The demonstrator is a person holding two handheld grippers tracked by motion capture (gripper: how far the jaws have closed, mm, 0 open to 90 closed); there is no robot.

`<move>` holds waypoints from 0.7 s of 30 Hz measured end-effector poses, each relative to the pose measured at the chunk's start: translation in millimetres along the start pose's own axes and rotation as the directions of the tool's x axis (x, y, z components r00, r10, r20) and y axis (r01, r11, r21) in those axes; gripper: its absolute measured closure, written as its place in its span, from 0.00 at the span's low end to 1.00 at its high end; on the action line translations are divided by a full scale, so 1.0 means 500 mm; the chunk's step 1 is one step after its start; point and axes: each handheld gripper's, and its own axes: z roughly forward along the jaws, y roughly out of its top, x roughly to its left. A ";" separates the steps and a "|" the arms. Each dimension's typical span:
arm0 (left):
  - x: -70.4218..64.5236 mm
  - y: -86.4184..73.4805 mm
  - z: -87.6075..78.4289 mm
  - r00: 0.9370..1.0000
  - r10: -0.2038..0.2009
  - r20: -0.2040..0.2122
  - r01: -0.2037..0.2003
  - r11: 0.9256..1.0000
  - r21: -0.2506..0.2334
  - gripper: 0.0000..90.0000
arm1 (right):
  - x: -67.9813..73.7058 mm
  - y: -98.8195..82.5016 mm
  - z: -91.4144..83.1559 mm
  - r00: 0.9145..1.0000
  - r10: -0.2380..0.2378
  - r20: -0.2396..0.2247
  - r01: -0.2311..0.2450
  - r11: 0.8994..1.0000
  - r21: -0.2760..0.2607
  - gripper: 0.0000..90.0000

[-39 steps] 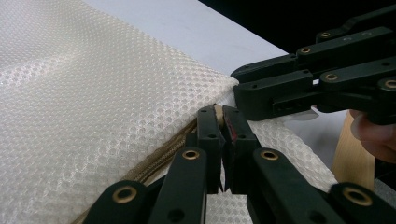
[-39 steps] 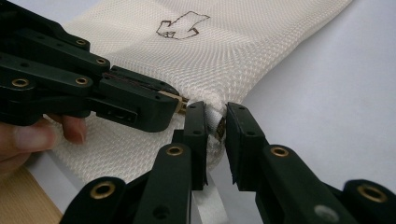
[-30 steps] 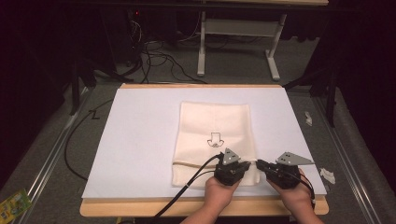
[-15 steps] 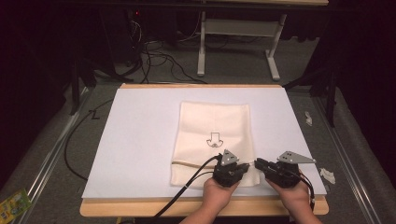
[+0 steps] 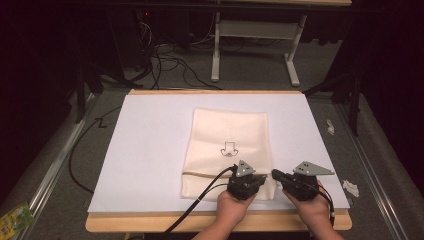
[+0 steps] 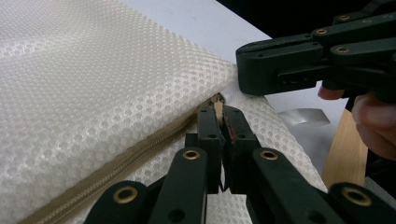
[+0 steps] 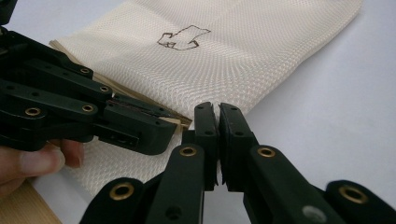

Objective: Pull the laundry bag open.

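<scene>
High view first: a cream mesh bag [image 5: 229,150] lies flat on the white sheet [image 5: 145,150] covering the surface, near its front edge, with a small dark drawing [image 5: 229,148] on its middle. The zipper [image 5: 205,173] runs across the bag's near end, within easy reach of both hands. The left tool [image 5: 256,179] sits at the right end of that zipper; in the left gripper view its jaws are clenched on a small tan tab, which I judge to be the zipper pull [image 6: 218,111], probably so it can be drawn along. The right tool [image 5: 276,174] is just beside it at the bag's corner, its jaws pressed together on the mesh edge [image 7: 212,103], apparently to brace the cloth.
</scene>
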 end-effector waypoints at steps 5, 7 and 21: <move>0.004 0.004 -0.010 1.000 -0.019 0.011 0.019 1.000 -0.014 0.98 | 0.003 0.003 -0.006 1.000 -0.006 -0.004 0.006 1.000 -0.012 0.98; 0.001 0.001 -0.010 1.000 0.002 0.000 -0.002 1.000 -0.007 0.98 | 0.003 0.001 -0.004 1.000 0.007 -0.014 -0.007 1.000 -0.005 0.97; 0.006 0.002 -0.009 1.000 -0.001 0.004 0.001 1.000 -0.014 0.97 | -0.013 -0.017 0.008 0.991 0.107 -0.075 -0.107 0.994 -0.002 0.89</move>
